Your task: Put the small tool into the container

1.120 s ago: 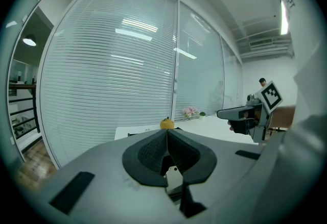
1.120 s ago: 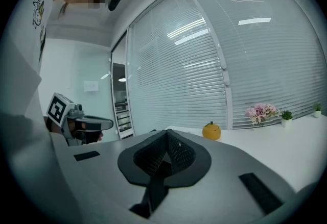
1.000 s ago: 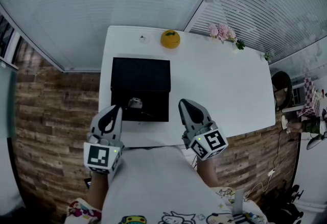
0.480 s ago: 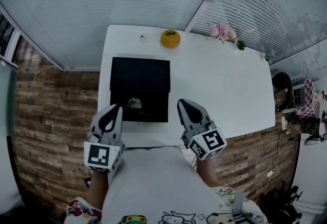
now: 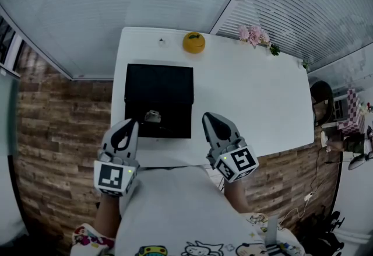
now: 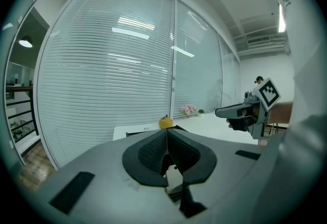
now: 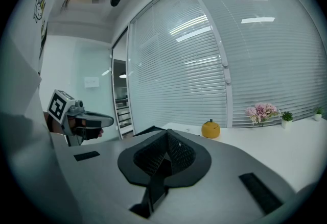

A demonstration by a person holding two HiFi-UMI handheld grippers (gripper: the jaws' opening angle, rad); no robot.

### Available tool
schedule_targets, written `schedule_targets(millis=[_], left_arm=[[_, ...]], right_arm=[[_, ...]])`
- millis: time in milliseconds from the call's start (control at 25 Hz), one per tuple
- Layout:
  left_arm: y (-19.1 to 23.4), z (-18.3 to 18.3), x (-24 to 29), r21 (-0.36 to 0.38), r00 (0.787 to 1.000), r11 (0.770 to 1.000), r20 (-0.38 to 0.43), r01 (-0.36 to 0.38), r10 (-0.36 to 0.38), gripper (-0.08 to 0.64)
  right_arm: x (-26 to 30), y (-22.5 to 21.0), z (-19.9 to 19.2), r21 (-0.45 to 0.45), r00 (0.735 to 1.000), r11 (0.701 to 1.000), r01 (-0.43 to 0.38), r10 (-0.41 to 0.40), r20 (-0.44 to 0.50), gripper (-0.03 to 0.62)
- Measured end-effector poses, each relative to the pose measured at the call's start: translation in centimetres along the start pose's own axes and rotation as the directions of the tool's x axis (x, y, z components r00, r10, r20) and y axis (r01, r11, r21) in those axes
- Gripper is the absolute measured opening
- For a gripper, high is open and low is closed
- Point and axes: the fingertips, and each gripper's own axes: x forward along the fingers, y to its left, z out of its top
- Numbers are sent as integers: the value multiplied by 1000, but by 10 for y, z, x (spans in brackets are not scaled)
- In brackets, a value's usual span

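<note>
Small tool [image 5: 152,116]: tiny shiny metal piece on the near half of the black container [image 5: 166,83], close to its near-left part. From the head view I can't tell if it sits inside a recess or just on top of a flat black surface. A thin dark bit seems to trail to its right, too small to name.

The container lies flat on the left side of the white table [image 5: 250,97], square to the near edge, probably so both hands can reach it. An orange fruit-shaped ornament [image 5: 193,43] and pink flowers [image 5: 252,35] stand along the far edge, well apart from the container, so they look like decor and not part of the job.

The left gripper [image 5: 132,125] is at the near table edge just left of the container's near corner, near the tool but not touching it. Its jaws are pressed together with nothing between the pads. A pale patch shows through the gap behind them, unclear what.

The right gripper [image 5: 208,117] is just right of the container over bare table, jaws fully closed and empty.

Both point forward, only slightly down, side by side in front of the person's torso. This reads as a rest or ready pose, not a reach. My guess is the tool is either already placed or not yet picked, since neither gripper has hold of it.
</note>
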Motion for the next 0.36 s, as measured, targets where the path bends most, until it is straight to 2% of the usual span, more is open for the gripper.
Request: schedule_targets(millis=[360], left_arm=[[7,6,2,14,1000,1000,19,1,-1,6]], right_arm=[[0,-1,-2,-10,1000,1000,11,-11,-3,0]])
